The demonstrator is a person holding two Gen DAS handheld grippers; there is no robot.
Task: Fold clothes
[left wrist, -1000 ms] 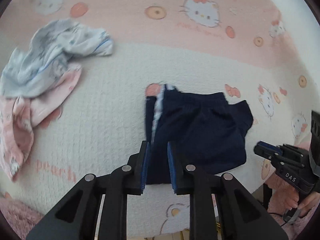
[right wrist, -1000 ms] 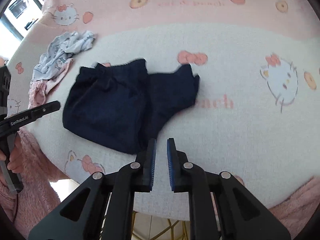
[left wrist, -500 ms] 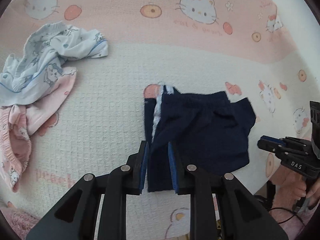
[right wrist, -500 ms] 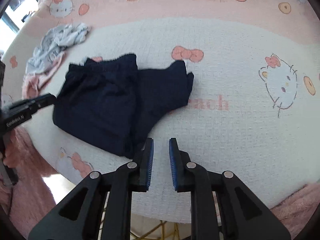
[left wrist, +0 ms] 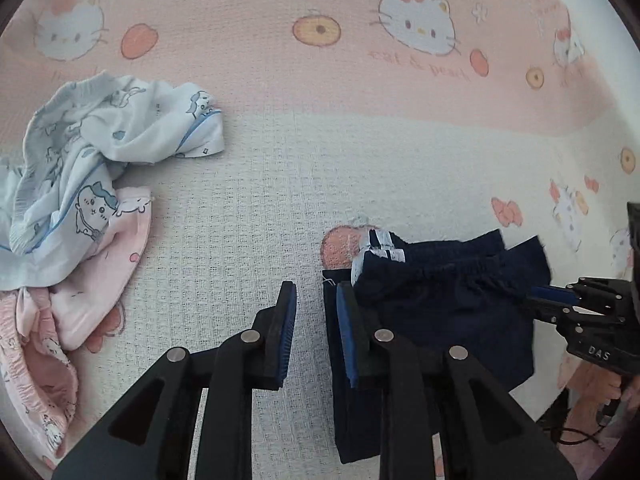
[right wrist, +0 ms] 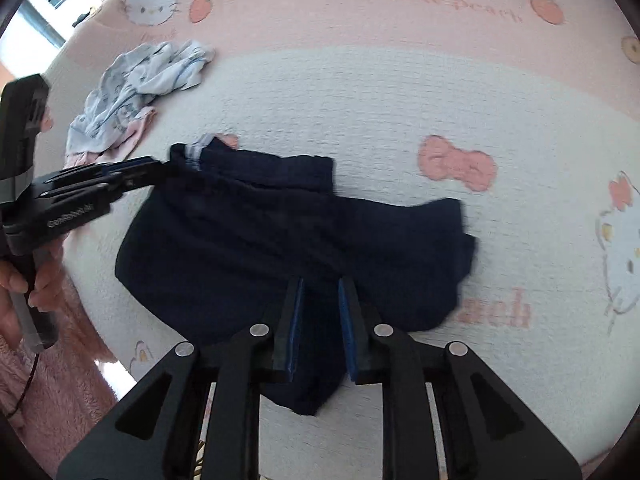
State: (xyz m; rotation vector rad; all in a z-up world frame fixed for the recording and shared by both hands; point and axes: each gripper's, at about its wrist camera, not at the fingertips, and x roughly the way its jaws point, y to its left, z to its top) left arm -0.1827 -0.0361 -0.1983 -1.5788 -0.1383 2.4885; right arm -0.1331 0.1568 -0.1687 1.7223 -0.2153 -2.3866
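I see the navy shorts [right wrist: 280, 232] lying on the blanket [right wrist: 400, 100] near its front edge. My right hand-held gripper [right wrist: 320, 320] is opening over them — nothing pinched; my left hand-held gripper [left wrist: 316, 320] stands slightly parted, empty, at their left edge.

Both tongs point steeply down: the left tongs [left wrist: 316, 332] stand slightly parted, gripping nothing, while the right tongs [right wrist: 320, 324] are opening, a hand [right wrist: 18, 286] on the left handle.
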